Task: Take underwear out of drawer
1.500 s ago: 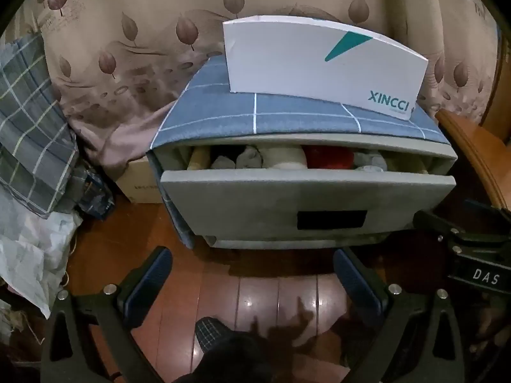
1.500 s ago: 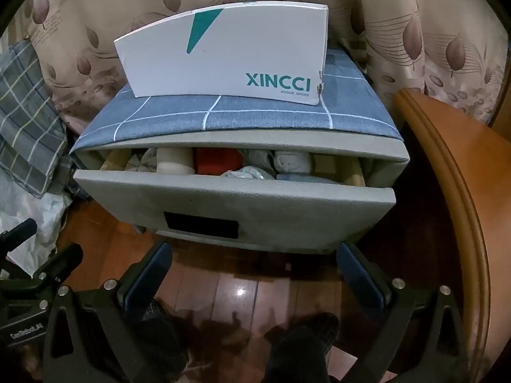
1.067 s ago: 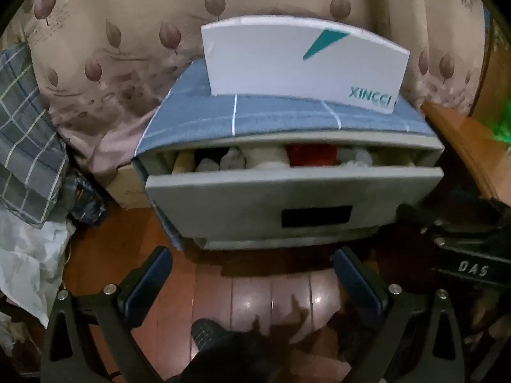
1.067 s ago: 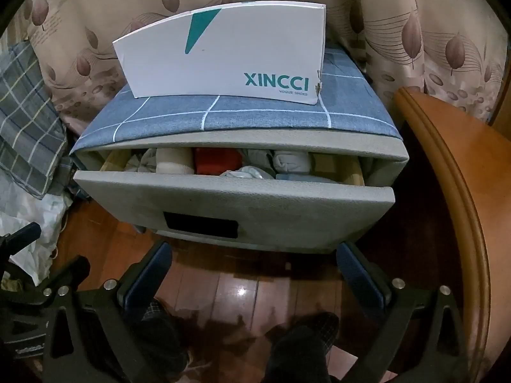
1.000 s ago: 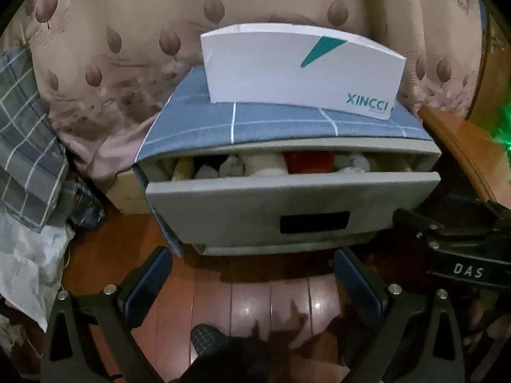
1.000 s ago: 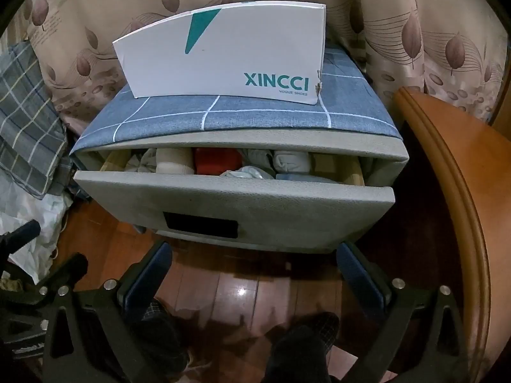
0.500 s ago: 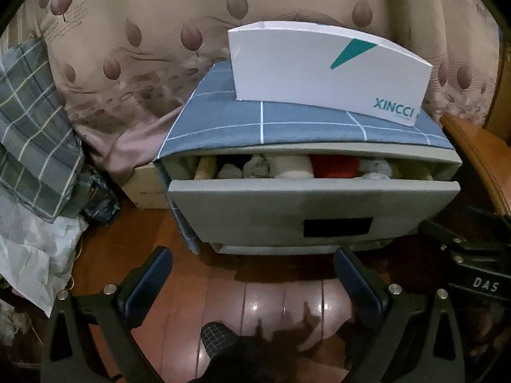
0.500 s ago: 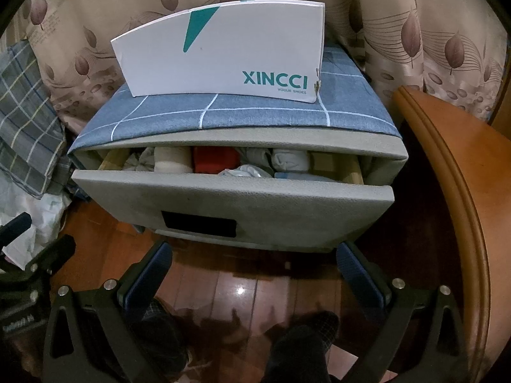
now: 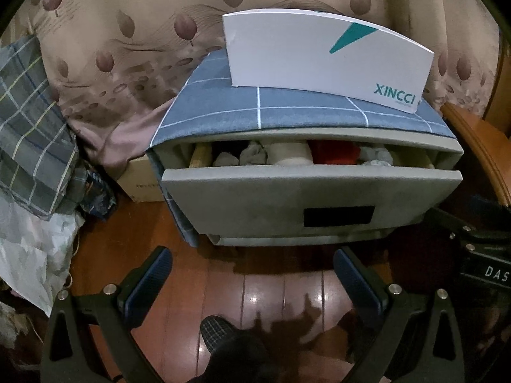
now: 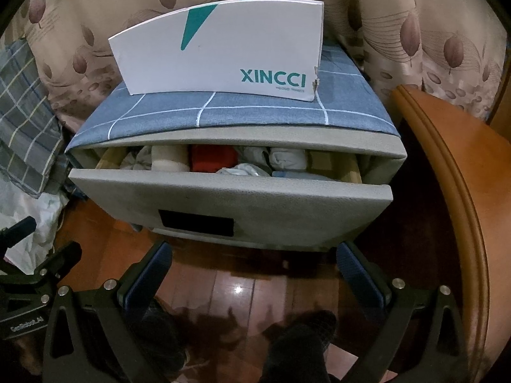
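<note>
Grey felt-textured drawer partly pulled out of cabinet topped with blue checked cloth; stiff white XINCCI box stands on cloth. Glossy wood floor below. Rolled underwear packed in row inside drawer: cream, red, pale grey bundles. Likely soft, light, compressible; best pinched at roll's top fold, neighbours may drag along. Left gripper spread wide, empty, short of drawer front. Right gripper likewise spread, empty.
</note>
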The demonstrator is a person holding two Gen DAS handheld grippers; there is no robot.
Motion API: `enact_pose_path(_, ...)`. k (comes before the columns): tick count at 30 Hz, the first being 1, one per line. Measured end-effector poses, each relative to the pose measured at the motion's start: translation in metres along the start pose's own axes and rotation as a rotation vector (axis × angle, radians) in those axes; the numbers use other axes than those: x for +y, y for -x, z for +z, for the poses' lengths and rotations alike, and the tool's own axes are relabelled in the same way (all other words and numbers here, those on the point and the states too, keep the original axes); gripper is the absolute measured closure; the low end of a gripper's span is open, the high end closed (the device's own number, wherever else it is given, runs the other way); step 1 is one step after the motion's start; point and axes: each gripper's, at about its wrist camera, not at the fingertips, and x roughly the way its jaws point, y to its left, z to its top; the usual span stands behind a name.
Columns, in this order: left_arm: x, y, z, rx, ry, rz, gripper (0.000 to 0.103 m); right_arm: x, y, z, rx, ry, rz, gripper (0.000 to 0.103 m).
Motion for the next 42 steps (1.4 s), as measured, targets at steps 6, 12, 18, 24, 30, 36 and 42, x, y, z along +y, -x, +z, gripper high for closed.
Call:
enact_pose_path(6, 0.0073, -0.0029, -0.0013, 0.017, 0.045, -0.015, 0.0, -0.0011, -0.0005, 0.0013, 0.004, 0.001, -0.001, 0.001)
enact_pose_path(12, 0.0093, -0.0056, -0.0023, 0.03, 0.062, -0.013, 0.0, -0.0024, -0.0005, 0.0016, 0.005, 0.0, -0.003, 0.001)
enact_pose_path(18, 0.0087, -0.0073, -0.0018, 0.038, 0.066, -0.007, 0.0, -0.0041, -0.0004, 0.0013, 0.003, -0.002, -0.003, 0.001)
enact_pose_path(24, 0.0085, -0.0072, -0.0029, 0.038, 0.062, 0.002, 0.0, -0.0049, 0.0, 0.0018, 0.002, -0.003, -0.002, 0.001)
enact_pose_path(30, 0.0079, -0.0081, -0.003, 0.039, 0.061, 0.005, 0.0, -0.0051, 0.0, 0.002, 0.002, -0.003, -0.002, 0.001)
enact_pose_path(36, 0.0079, -0.0081, -0.0033, 0.04, 0.061, 0.007, 0.0, -0.0059, 0.0008, 0.0028, 0.001, -0.004, -0.001, 0.001)
enact_pose_path(42, 0.0083, -0.008, -0.0036, 0.041, 0.061, 0.005, 0.0, -0.0072, 0.0014, 0.003, -0.001, -0.006, -0.001, 0.001)
